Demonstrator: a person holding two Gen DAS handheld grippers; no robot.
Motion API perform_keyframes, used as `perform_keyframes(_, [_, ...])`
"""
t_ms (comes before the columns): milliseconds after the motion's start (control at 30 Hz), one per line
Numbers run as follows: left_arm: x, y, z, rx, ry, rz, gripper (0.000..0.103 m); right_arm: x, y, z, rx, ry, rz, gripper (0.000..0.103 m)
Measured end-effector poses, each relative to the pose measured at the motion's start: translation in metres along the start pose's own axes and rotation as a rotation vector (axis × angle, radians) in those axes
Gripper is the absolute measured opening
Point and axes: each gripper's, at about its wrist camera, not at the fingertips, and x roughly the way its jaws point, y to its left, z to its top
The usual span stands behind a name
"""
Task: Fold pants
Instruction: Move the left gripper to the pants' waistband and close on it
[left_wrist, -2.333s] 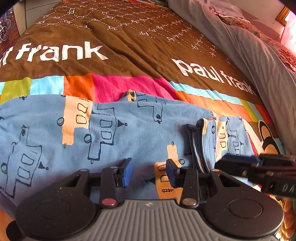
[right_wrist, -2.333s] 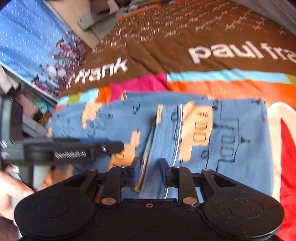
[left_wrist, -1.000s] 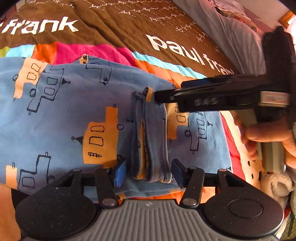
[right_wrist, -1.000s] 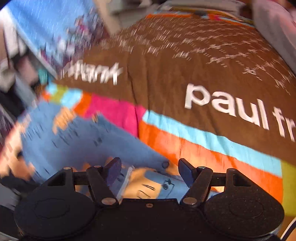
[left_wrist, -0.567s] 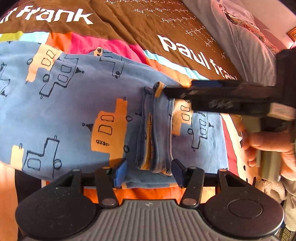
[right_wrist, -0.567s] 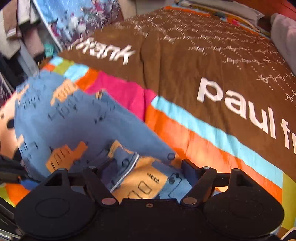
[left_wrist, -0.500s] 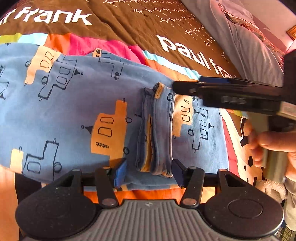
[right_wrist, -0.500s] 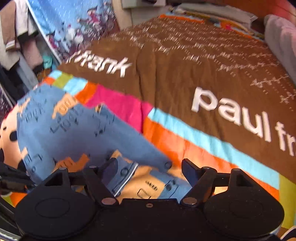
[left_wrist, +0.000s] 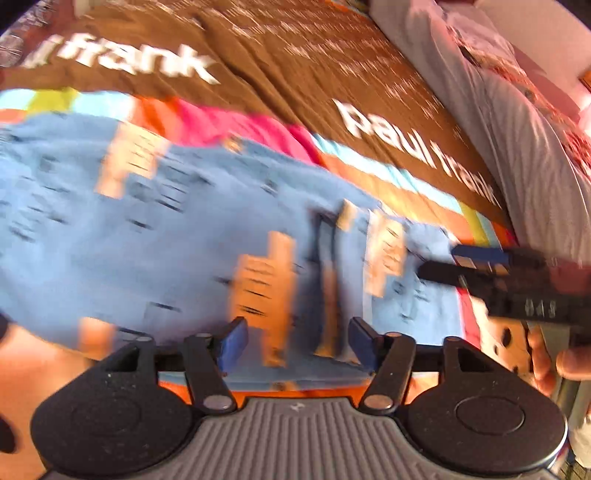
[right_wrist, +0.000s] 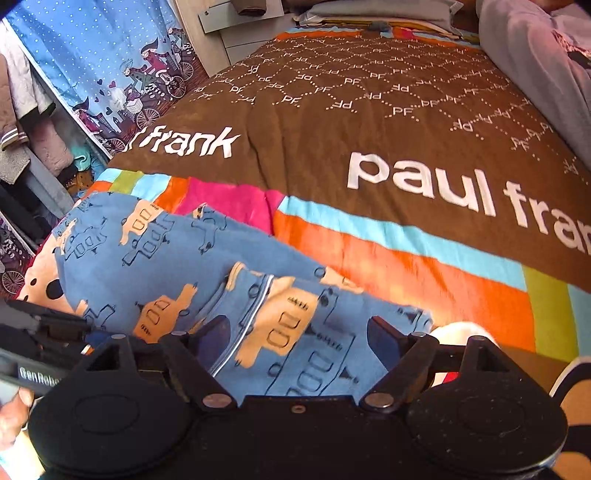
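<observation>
Left wrist view: motion-blurred pants (left_wrist: 192, 236) print.

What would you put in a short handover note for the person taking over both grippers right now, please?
Left gripper: open, holding nothing, at the near edge of the pants by the cuff end.
Right gripper: open, empty, over the cuffs.
Pants lie flat across the bedspread, cuff end already folded over onto the legs.
Left to do: further folds; the left view is blurred, so recheck before gripping.
</observation>
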Motion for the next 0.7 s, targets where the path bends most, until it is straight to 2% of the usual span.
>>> perform_keyframes(133, [-0.035,0.048,0.010,-0.090,-0.085,0.068,0.072,0.000,0.007,-0.008,0.041,0.012,0.017,0.084])
perform_keyframes(333, [-0.084,0.111,0.032,-0.169,-0.224,0.228,0.074,0.004,0.018,-0.012,0.068,0.021,0.041,0.084])
perform_keyframes(433, [-0.088,0.137,0.041,-0.225,-0.237,0.258,0.075,0.007,0.025,-0.011,0.066,0.026,0.049,0.084])
perform_keyframes(533, [-0.078,0.155,0.047,-0.249,-0.214,0.270,0.075,0.010,0.030,-0.008,0.066,0.026,0.051,0.084])
perform_keyframes(700, [-0.073,0.170,0.040,-0.276,-0.206,0.283,0.075,0.013,0.039,-0.005,0.058,0.030,0.053,0.084])
